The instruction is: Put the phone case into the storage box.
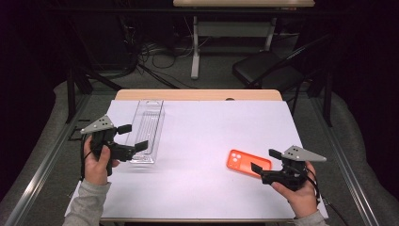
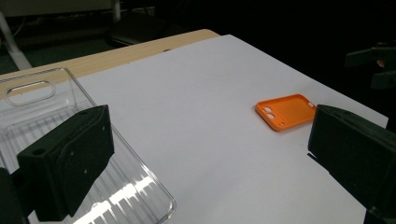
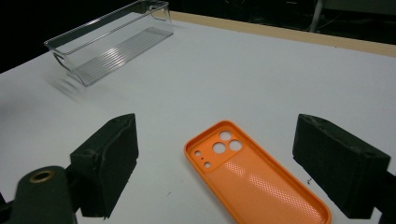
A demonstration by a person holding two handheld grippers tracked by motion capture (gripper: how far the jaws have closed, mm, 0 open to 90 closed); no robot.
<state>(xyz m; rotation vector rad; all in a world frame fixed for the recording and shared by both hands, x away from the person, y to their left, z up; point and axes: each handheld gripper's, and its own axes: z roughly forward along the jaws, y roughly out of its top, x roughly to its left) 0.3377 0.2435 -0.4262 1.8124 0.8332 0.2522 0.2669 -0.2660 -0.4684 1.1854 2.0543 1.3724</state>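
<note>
On the desk point(image 1: 197, 95) a sheet point(image 1: 202, 141), with a bin point(image 1: 147, 129) lying at its left side and a phone case point(image 1: 248, 162) well apart at its right front, left claw point(image 1: 132, 137) over the bin's near end, right claw point(image 1: 266, 160) just beside the case.

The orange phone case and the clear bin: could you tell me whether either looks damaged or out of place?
Nothing stands out: the orange silicone phone case lies flat, hollow side up, and the clear ribbed plastic bin stands upright and empty.

A lab-like workroom: paper-covered table point(image 1: 197, 96), tangled floor cables point(image 1: 155, 54), folding chair point(image 1: 266, 68), dark curtains.
</note>
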